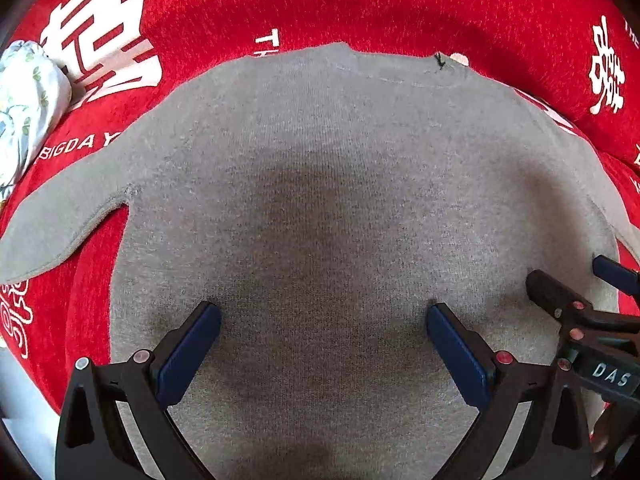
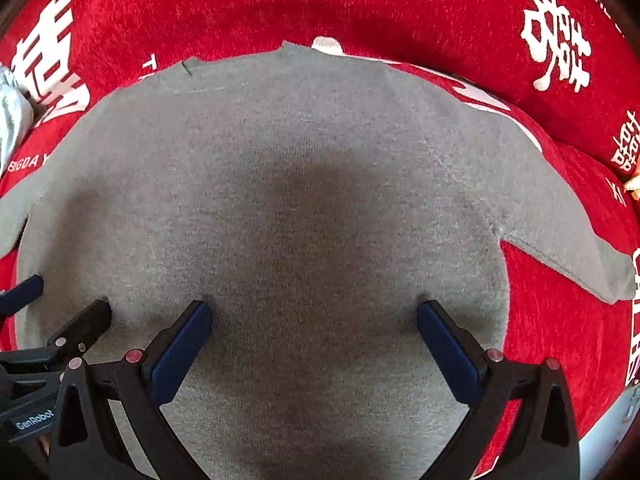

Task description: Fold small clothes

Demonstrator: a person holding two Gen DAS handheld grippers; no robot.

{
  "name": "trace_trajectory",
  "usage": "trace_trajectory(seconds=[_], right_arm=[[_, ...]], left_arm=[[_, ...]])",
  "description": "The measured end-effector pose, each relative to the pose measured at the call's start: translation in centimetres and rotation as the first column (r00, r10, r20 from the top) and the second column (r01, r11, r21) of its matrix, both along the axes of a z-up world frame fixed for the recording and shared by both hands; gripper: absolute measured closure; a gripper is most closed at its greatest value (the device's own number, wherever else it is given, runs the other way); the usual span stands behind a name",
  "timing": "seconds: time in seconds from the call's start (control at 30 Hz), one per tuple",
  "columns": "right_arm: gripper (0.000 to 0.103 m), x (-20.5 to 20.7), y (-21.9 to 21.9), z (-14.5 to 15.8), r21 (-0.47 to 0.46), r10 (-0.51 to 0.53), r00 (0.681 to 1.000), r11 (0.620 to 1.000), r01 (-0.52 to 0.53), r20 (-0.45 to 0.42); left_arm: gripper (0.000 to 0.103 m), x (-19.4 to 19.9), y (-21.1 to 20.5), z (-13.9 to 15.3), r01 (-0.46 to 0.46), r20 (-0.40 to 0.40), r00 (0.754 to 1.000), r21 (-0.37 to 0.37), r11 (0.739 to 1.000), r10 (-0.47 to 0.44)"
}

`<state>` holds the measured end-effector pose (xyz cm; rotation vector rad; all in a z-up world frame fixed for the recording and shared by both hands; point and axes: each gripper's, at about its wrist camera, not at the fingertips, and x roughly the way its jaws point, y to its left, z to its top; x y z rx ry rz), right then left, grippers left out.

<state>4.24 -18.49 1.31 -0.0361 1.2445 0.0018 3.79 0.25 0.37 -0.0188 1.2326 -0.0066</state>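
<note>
Small grey knit sweater lies flat, both sleeves spread outward

Surface: red plush cloth with white printed characters and lettering, covering everything in sight.
On it, centre: grey sweater spread flat, neckline at the far side, sleeves out to both sides.
On it, far left: floral white fabric bundle, apart from the sweater.

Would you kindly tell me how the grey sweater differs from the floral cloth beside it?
The grey sweater is plain and spread flat with sleeves out; the floral cloth is white with green sprigs and bunched up. The sweater fills the view; the cloth sits at the left edge. Both lie on the red cover.
</note>
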Motion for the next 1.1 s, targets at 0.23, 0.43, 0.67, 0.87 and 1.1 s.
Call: trace_trajectory(seconds=[0.23,0.43,0.67,0.87,1.1], right_arm=[[0.0,-0.2,0.0,2.3,-0.021,-0.005,0.997,1.0,0.007,0.082],[0.0,-0.2,-0.3,4.5,0.014,-0.003,0.99,1.0,0.001,0.144],[0.0,-0.1,-2.8,5.8,0.028,-0.045,0.981,0.999,0.041,0.19],[0.0,-0.7,-5.6,6.7,0.048,-0.09,0.971,0.996,0.081,0.221],[0.0,-1.4,-8.4,6.9,0.064,-0.129,0.963,0.991,0.117,0.236]], left_arm=[[0.0,0.2,0.5,1.8,-0.047,0.016,0.999,0.017,0.999,0.047],[0.0,0.5,0.1,4.7,-0.044,0.067,0.997,0.052,0.998,0.04],[0.0,1.2,-2.3,6.7,-0.006,0.107,0.994,0.095,0.995,-0.005],[0.0,1.7,-5.0,7.8,0.019,0.125,0.992,0.109,0.994,-0.032],[0.0,1.9,-7.9,8.5,0.039,0.133,0.99,0.118,0.992,-0.054]])
